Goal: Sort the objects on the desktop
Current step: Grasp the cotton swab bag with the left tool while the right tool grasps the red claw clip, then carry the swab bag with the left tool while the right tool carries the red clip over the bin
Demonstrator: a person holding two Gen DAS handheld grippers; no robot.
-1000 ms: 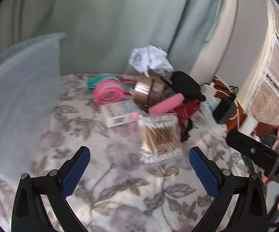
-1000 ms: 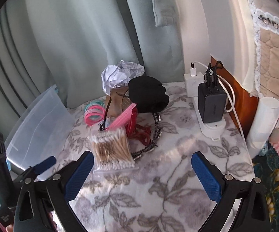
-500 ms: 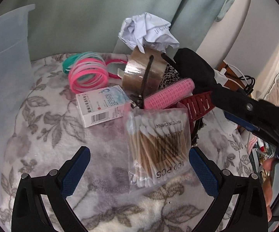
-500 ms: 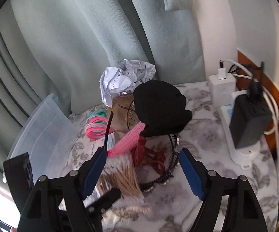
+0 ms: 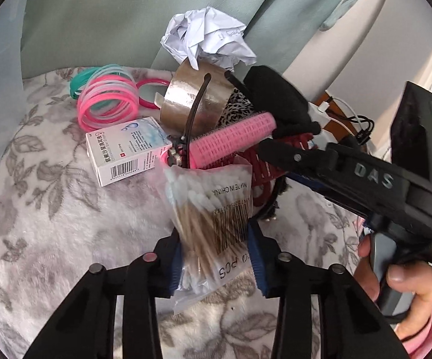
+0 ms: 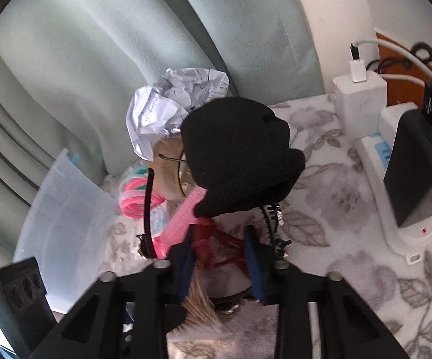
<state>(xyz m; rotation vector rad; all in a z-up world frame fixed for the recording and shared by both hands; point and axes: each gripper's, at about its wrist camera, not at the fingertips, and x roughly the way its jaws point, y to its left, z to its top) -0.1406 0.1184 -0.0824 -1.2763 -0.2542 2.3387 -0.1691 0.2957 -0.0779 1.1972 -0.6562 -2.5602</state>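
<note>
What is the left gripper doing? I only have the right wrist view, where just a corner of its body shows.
Observer: The left gripper is shut on the cotton swab bag, with a blue pad on each side.
Operator: What is the blurred pale thing beside the pink roller?
Observer: A white box with a barcode, lying flat on the floral cloth.
Operator: Who holds the right gripper?
Observer: A bare hand wraps its handle at the left view's right edge.
</note>
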